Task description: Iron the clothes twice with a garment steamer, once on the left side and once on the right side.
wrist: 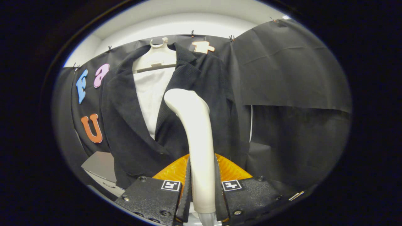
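Garment steamer (pixel 196 135): white, smooth, curved handle with rounded head. Stands upright, its lower handle clamped between the two fingers of the gripper (pixel 202 191); head lies against the jacket's right front panel.

Jacket (pixel 132 125): black, textured, lapelled. Hangs open-fronted on a white hanger (pixel 157 55), over a white inner garment (pixel 152 94).

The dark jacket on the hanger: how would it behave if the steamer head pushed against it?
The jacket looks like soft fabric, so it would likely give and swing on its hanger. The steamer, clamped in the gripper, looks rigid and smooth.
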Motion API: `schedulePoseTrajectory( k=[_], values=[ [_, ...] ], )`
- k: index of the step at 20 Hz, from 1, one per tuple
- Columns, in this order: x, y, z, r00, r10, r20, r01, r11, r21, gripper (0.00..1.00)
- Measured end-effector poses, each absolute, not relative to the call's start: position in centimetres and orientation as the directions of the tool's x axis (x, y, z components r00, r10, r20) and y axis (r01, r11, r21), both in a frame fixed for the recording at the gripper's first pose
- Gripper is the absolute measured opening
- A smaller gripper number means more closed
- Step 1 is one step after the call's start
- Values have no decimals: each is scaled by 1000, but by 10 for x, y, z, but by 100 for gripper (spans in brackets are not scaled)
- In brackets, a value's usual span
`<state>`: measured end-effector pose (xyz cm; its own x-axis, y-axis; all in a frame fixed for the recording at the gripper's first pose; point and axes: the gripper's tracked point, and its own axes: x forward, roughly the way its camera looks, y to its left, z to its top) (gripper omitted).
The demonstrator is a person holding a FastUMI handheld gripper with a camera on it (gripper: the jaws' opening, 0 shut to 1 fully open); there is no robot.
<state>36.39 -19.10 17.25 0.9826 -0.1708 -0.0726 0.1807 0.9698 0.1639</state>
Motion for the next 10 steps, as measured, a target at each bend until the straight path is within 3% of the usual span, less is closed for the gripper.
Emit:
schedulePoseTrajectory(
  k=[10],
  values=[
    [360, -183, 119, 974, -196, -116, 203, 977, 58, 35]
  ],
)
